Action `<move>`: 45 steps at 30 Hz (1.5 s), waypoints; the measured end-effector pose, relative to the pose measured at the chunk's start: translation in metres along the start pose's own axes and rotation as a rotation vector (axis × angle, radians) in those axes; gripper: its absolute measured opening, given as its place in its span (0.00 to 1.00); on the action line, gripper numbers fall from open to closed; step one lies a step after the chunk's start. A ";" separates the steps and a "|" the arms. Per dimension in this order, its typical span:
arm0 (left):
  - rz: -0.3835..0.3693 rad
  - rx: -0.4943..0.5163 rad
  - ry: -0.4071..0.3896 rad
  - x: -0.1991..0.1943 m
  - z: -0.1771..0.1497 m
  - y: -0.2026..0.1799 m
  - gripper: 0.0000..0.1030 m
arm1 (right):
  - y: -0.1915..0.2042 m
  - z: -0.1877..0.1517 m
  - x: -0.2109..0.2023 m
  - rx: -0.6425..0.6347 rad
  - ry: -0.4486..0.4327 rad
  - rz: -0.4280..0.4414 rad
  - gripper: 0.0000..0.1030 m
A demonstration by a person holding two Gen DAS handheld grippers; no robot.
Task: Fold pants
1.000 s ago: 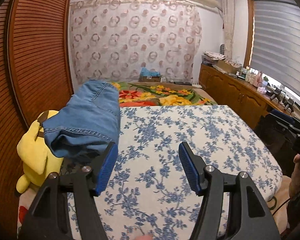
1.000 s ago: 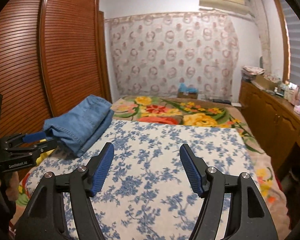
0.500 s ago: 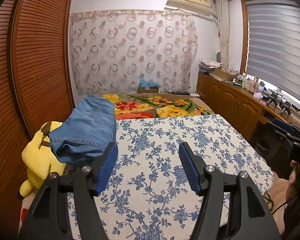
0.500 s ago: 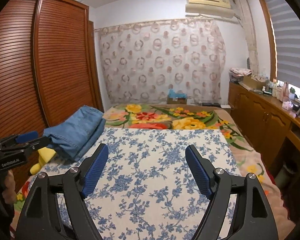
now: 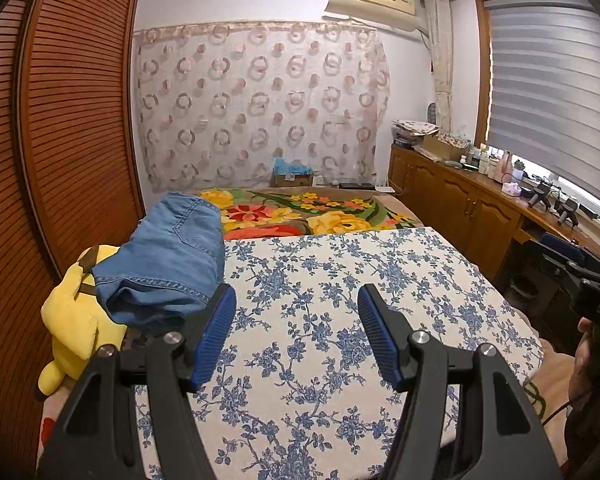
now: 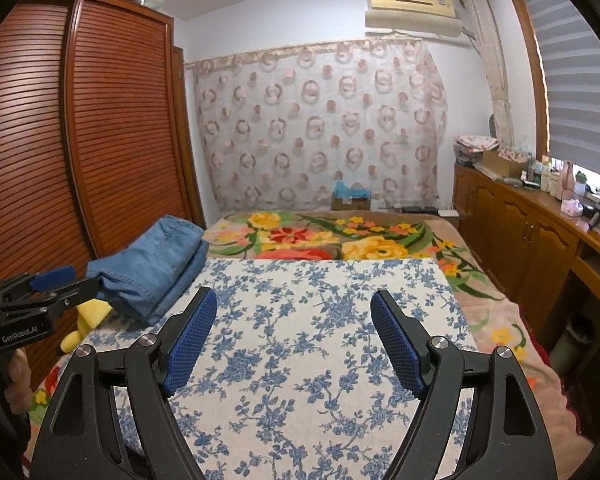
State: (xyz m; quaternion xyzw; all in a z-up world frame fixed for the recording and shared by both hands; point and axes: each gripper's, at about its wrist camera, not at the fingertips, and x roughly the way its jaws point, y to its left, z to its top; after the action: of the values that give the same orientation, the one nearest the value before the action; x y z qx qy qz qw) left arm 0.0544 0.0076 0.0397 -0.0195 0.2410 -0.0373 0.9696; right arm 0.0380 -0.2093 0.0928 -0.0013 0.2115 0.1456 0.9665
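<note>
Looks like the last step: jeans (image 5: 168, 260) sit folded at bed's left edge by yellow plush (image 5: 76, 316), both L gripper (image 5: 292, 336) & R gripper (image 6: 292, 340) spread wide, empty; next prob. nothing but a tidy-up check.

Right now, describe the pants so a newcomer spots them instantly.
Find the bed with its blue-flowered cover. At its left edge, beside the slatted wooden wardrobe, lie the folded pants. They are blue denim, resting partly on a yellow plush toy.

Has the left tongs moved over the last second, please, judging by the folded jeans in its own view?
Yes. The left tongs have pulled back and risen: against their blue pads, the folded jeans and yellow plush toy look smaller and farther, and more of the wardrobe shows.
</note>
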 end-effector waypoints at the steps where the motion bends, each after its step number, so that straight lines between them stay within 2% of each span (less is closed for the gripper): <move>1: -0.002 0.001 -0.001 0.000 0.000 -0.001 0.61 | 0.000 0.000 0.000 -0.002 -0.001 -0.003 0.79; 45: 0.012 0.003 -0.011 -0.009 0.002 -0.003 0.61 | 0.000 0.001 -0.006 0.001 -0.008 -0.004 0.79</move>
State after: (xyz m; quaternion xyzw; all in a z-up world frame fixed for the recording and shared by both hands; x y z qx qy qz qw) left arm 0.0470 0.0050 0.0456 -0.0170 0.2358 -0.0317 0.9711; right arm 0.0327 -0.2108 0.0959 -0.0006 0.2077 0.1434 0.9676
